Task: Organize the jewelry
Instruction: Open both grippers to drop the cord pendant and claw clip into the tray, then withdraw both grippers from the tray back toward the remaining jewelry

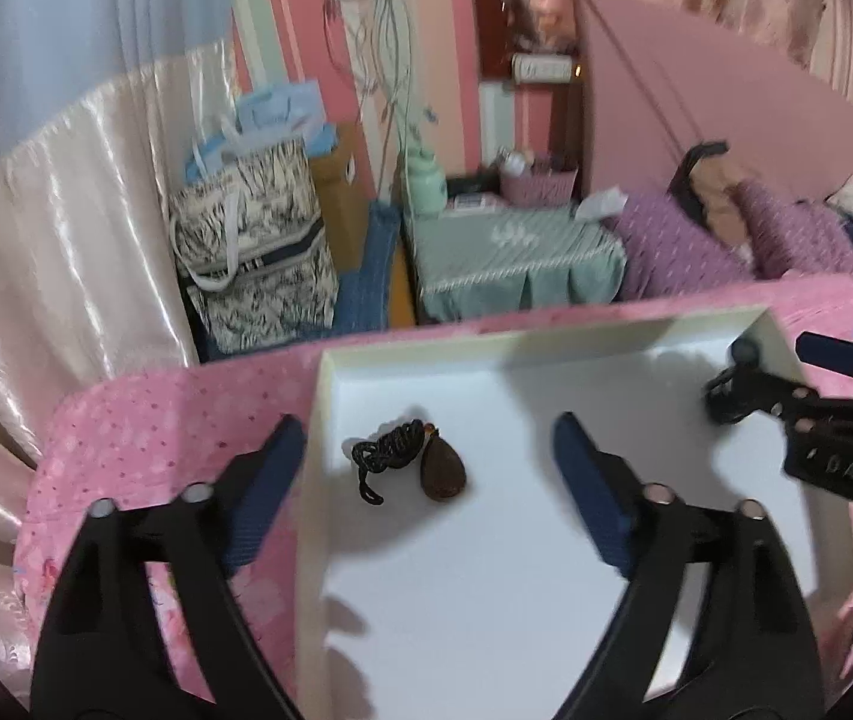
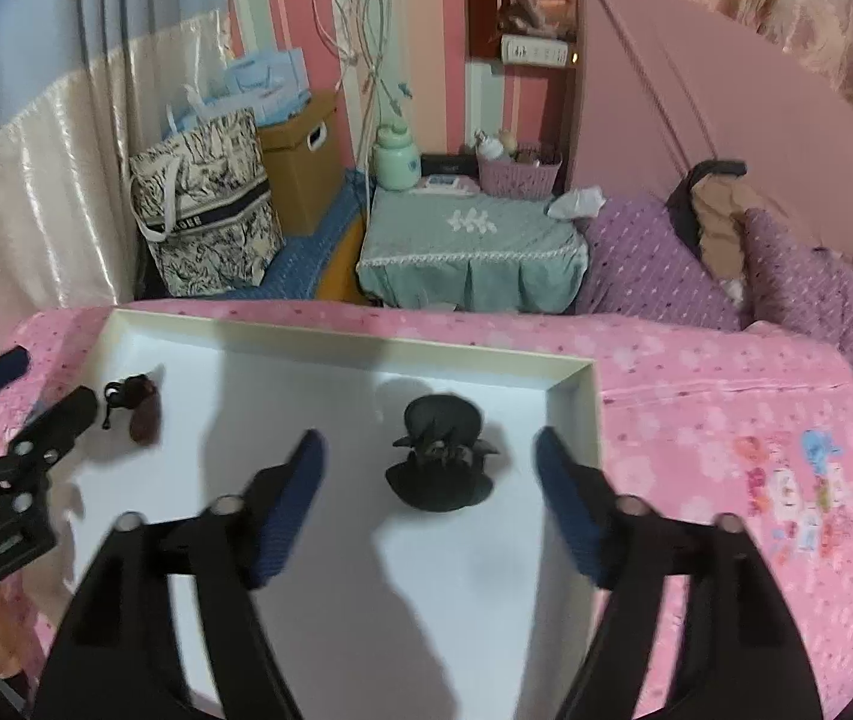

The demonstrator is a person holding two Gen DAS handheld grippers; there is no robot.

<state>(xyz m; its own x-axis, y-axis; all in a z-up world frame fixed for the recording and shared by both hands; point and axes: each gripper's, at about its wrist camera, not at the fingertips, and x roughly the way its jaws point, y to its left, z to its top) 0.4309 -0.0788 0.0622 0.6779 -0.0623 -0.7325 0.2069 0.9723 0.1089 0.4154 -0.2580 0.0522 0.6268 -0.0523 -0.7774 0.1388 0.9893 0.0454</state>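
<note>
A shallow white tray (image 1: 330, 372) lies on a pink table cover; it also shows in the right wrist view (image 2: 582, 414). A brown teardrop pendant on a black knotted cord (image 1: 441, 468) lies in its left part, also seen in the right wrist view (image 2: 141, 411). A black hair claw clip (image 2: 441, 459) lies in its right part. My left gripper (image 1: 429, 447) is open, its fingers either side of the pendant just above it. My right gripper (image 2: 429, 459) is open around the clip, and shows in the left wrist view (image 1: 786, 381).
The pink floral table cover (image 2: 726, 420) surrounds the tray. Beyond the far edge stand a patterned tote bag (image 2: 204, 204), a cardboard box (image 2: 303, 156), a small table with a green cloth (image 2: 474, 246) and a bed with purple bedding (image 2: 654, 264).
</note>
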